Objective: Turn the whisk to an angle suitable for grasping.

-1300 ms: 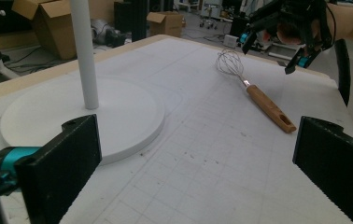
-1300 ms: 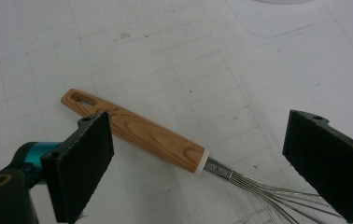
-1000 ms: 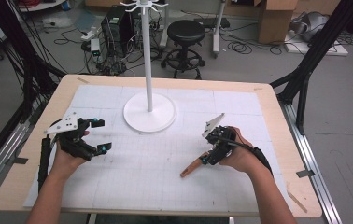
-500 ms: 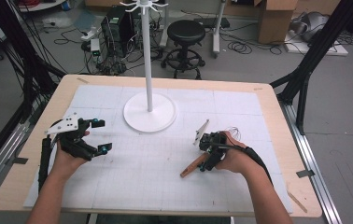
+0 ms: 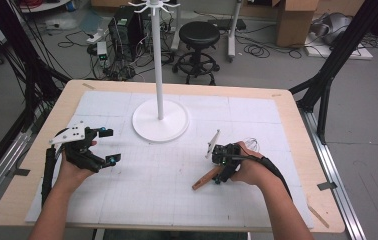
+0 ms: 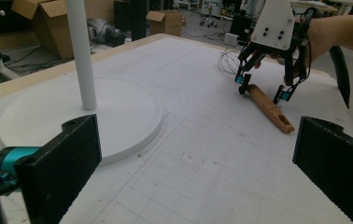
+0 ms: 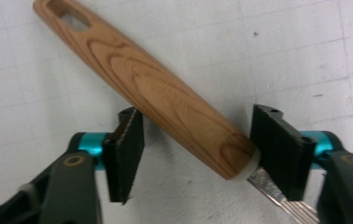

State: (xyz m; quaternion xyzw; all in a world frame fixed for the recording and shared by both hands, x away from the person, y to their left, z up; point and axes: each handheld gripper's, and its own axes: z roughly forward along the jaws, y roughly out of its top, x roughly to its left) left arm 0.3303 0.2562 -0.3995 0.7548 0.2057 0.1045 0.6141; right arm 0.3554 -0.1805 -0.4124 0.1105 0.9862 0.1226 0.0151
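The wooden-handled whisk [image 5: 208,177] lies flat on the white mat toward the right half of the tabletop [image 5: 297,125], nearer the front edge than the back. Its long axis runs on a diagonal: the slotted end of the handle points toward the front edge, the metal end toward the right edge, under the person's hand.

The right hand-held gripper [image 5: 219,170] stands directly over it, pointing down, so the handle [image 7: 156,93] crosses the gap between the jaws at a slant rather than square. The jaws have just been closing and stand about half open. One pad [image 7: 128,149] is at the handle's side and the other pad [image 7: 277,154] is by the ferrule end; they don't appear to pinch it yet.

The left hand-held gripper [image 5: 99,147] hangs wide open and empty near the left edge, well apart from the whisk, beside the white stand's round base [image 5: 160,121]. The right hand is clearly the nearer one.
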